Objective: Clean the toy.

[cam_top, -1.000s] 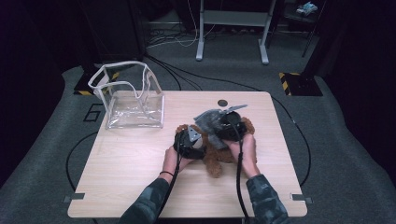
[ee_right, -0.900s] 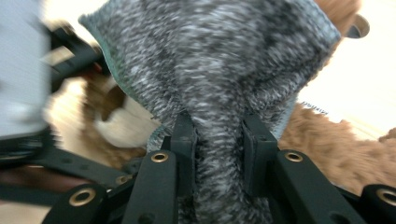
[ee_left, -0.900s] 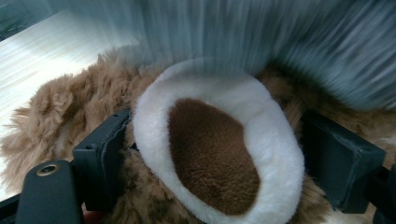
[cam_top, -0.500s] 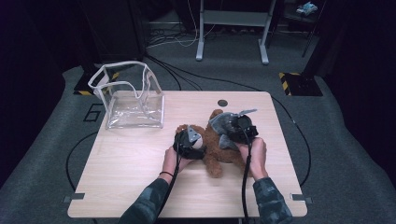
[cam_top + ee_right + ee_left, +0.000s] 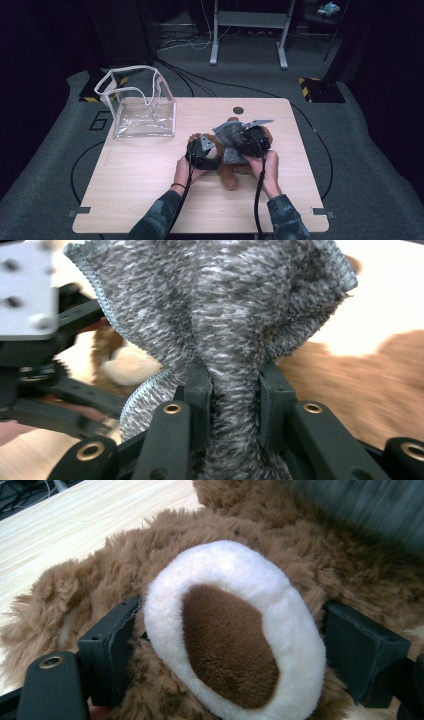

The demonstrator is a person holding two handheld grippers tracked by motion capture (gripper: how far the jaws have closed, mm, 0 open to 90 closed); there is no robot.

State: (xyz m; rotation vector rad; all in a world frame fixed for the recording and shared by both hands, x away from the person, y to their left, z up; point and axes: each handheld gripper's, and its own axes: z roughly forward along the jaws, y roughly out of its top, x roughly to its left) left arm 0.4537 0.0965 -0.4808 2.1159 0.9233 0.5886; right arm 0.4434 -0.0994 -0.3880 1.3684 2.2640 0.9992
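1. While the teddy bear (image 5: 227,160) lies on the wooden table (image 5: 140,185), the left gripper (image 5: 202,152) has its jaws spread wide around the bear's white-and-brown muzzle (image 5: 232,635), one pad against each side. Judging by that, it is pinning the head so the toy does not slide.

2. Between the right gripper (image 5: 232,390) jaws sits a bunched fold of grey knitted cloth (image 5: 220,315), pinched tight; the jaws stand narrow, with the fabric fanning out beyond their tips. In the high view the right gripper (image 5: 252,140) holds this cloth over the bear's body, just beside the left gripper.

3. Likely purpose: one tool steadies, the other works the cloth on or off the bear. Which of the two, I cannot tell.

4. Beyond the left gripper, well apart from it, stands a clear plastic bag (image 5: 140,107) with white trim, mouth open upward, near the table's far corner.

5. Ahead of the right gripper the tabletop has a small dark round hole (image 5: 238,110).

6. Room: grey carpet (image 5: 360,150), black cables (image 5: 200,82) trailing across it, a metal stand (image 5: 247,30) behind the table, dark surroundings.
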